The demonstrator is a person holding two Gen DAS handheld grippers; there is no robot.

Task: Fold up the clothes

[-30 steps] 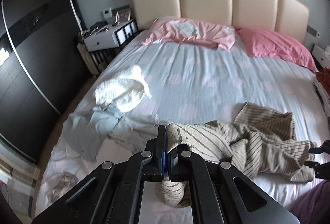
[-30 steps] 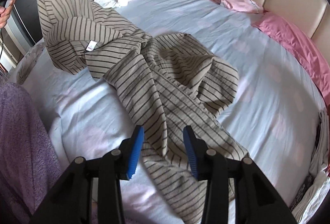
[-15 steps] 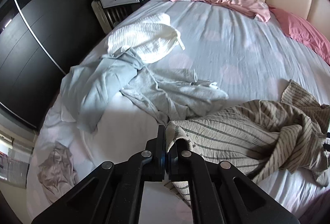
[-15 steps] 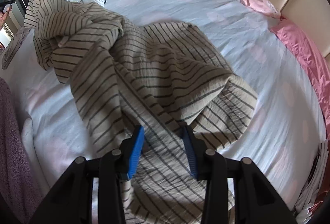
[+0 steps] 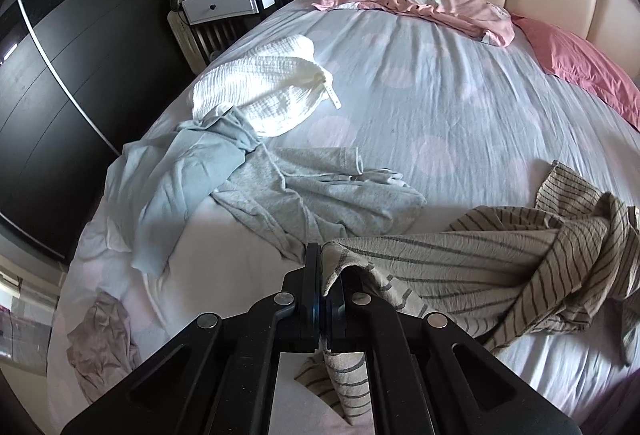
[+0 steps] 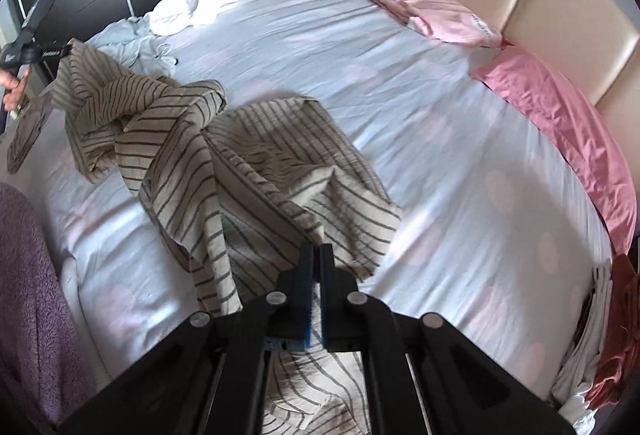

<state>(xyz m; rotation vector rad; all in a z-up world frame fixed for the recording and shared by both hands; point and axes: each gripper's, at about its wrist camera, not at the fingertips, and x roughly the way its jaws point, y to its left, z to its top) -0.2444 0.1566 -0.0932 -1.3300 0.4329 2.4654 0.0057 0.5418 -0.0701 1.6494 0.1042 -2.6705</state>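
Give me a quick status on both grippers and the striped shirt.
Left gripper shut on striped shirt. Right gripper shut on it too. Shirt bunched, unfolded, on bed. Grey garment lies beside it, apart.

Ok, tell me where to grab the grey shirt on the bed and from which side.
Take the grey shirt by its open hemmed end, probably a sleeve, coming from the pillow side. That edge lies free, slightly raised off the sheet; the other end is tucked under the pale blue garment. The left gripper and right gripper are both shut on the striped shirt.
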